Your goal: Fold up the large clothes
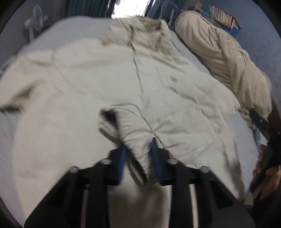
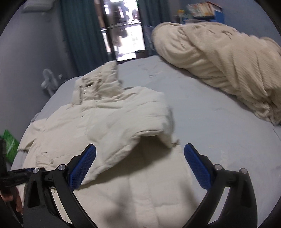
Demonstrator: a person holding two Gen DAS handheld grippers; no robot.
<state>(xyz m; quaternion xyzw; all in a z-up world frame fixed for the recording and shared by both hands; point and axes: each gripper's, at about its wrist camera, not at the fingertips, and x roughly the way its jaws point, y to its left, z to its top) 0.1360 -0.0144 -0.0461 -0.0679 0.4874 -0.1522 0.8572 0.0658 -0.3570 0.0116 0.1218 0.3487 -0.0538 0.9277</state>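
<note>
A large cream padded jacket point(image 1: 108, 73) lies spread on the grey bed sheet point(image 1: 240, 133), hood toward the window. My left gripper point(image 1: 138, 145) is shut on a fold of the jacket's hem or sleeve and holds it raised over the jacket's body. In the right wrist view the jacket point(image 2: 112, 119) lies partly folded, one side lifted over itself. My right gripper point(image 2: 140, 154) is open and empty, hovering just above the jacket's near part. The right gripper's body also shows at the right edge of the left wrist view point(image 1: 263, 128).
A rolled cream ribbed blanket point(image 2: 219, 61) lies along the right side of the bed. A small white fan point(image 2: 49, 82) stands by the left wall. Dark curtains point(image 2: 82, 35) frame a bright window. A shelf with books point(image 1: 223, 15) is at the back right.
</note>
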